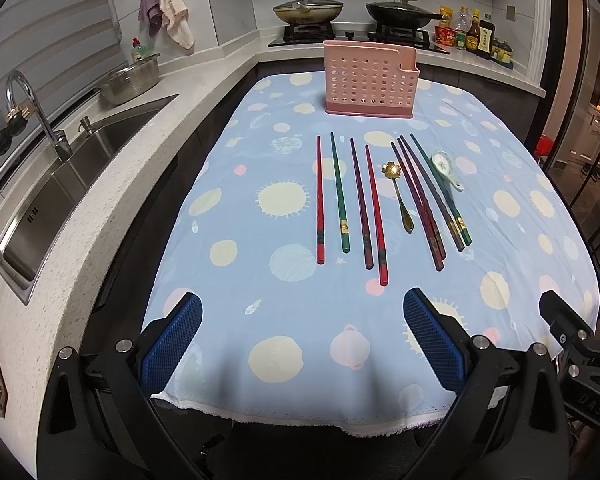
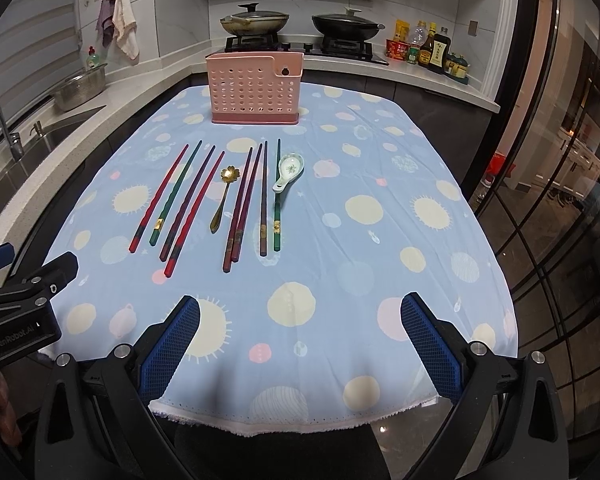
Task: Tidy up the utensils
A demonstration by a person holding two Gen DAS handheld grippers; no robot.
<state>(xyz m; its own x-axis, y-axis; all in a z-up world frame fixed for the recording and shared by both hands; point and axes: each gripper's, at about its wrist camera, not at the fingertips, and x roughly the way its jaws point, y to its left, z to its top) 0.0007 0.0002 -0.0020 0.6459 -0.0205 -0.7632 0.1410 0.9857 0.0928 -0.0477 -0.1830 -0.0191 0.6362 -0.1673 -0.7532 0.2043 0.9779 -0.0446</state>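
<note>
Several red, green and dark purple chopsticks (image 1: 342, 196) (image 2: 180, 200) lie side by side mid-table on a blue patterned cloth (image 1: 292, 320) (image 2: 380, 248). Among them lie a gold flower-headed spoon (image 1: 400, 196) (image 2: 223, 196) and a white ceramic spoon (image 1: 446, 170) (image 2: 287, 172). A pink perforated utensil holder (image 1: 370, 80) (image 2: 255, 88) stands upright at the far end. My left gripper (image 1: 302, 312) hovers open over the near edge, nothing between its blue pads. My right gripper (image 2: 300, 314) is open too, equally near. Both are well short of the utensils.
A stone counter with a steel sink (image 1: 72, 184), tap (image 1: 24, 104) and metal bowl (image 1: 130, 78) runs along the left. Behind the table sit a stove with two lidded pans (image 2: 256, 22) and sauce bottles (image 2: 428, 50). Glass doors (image 2: 560, 200) stand on the right.
</note>
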